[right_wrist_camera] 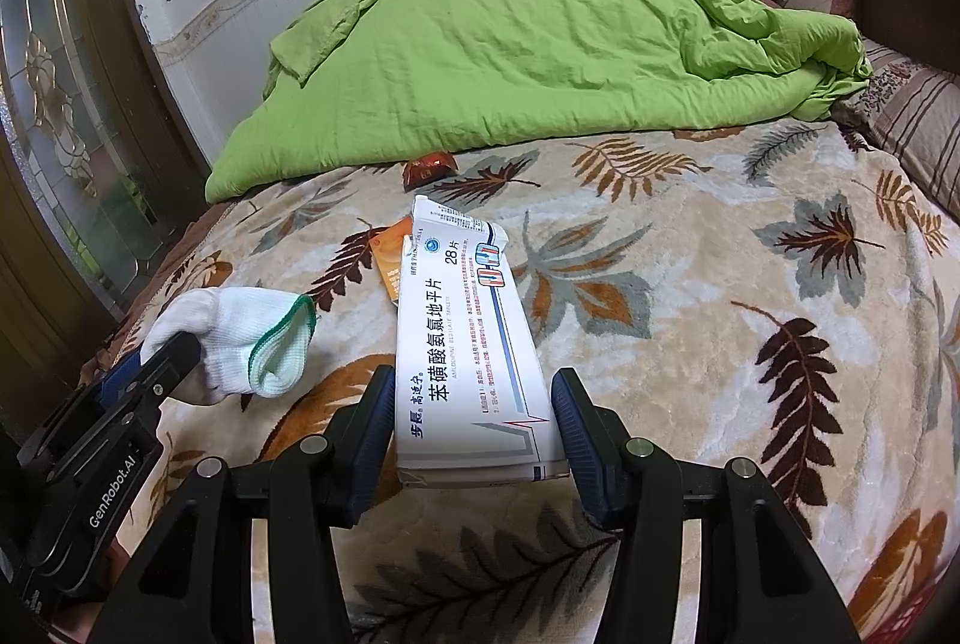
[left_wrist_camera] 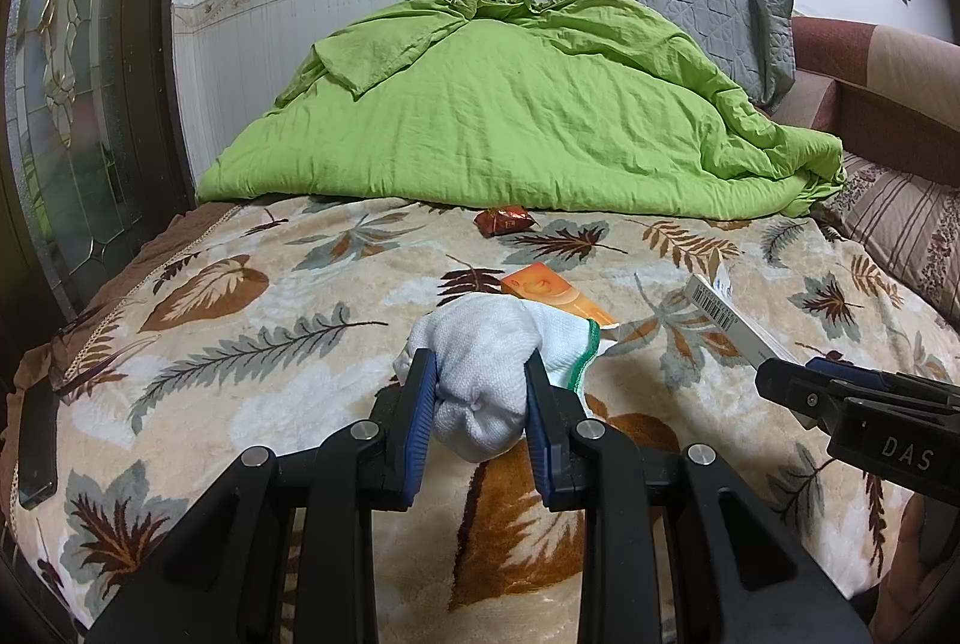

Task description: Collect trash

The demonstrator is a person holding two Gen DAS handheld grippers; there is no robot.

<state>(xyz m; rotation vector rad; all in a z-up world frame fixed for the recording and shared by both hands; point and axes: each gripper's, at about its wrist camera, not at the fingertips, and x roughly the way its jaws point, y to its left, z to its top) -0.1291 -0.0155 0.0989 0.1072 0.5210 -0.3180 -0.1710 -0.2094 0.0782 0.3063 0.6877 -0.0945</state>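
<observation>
Nearest, the left gripper (left_wrist_camera: 477,407) is clenched on a white sock (left_wrist_camera: 480,368) above the bed's (left_wrist_camera: 240,344) front edge, while the right gripper (right_wrist_camera: 474,425) clasps a white medicine box (right_wrist_camera: 468,344). Farther on lie an orange packet (left_wrist_camera: 555,293) and red wrapper (left_wrist_camera: 504,219) mid-bed, just short of the green duvet (left_wrist_camera: 510,116).

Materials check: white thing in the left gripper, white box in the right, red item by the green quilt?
Sock: knit fabric, likely cotton, matte; ribbed weave, green-trimmed cuff, squashes between the pads.
Medicine box: thin printed cardboard, slight sheen; sharp folds, torn open end flap.
Red wrapper: looks like foil or metallised plastic; crinkled, glossy highlights. Too small to be sure.
</observation>
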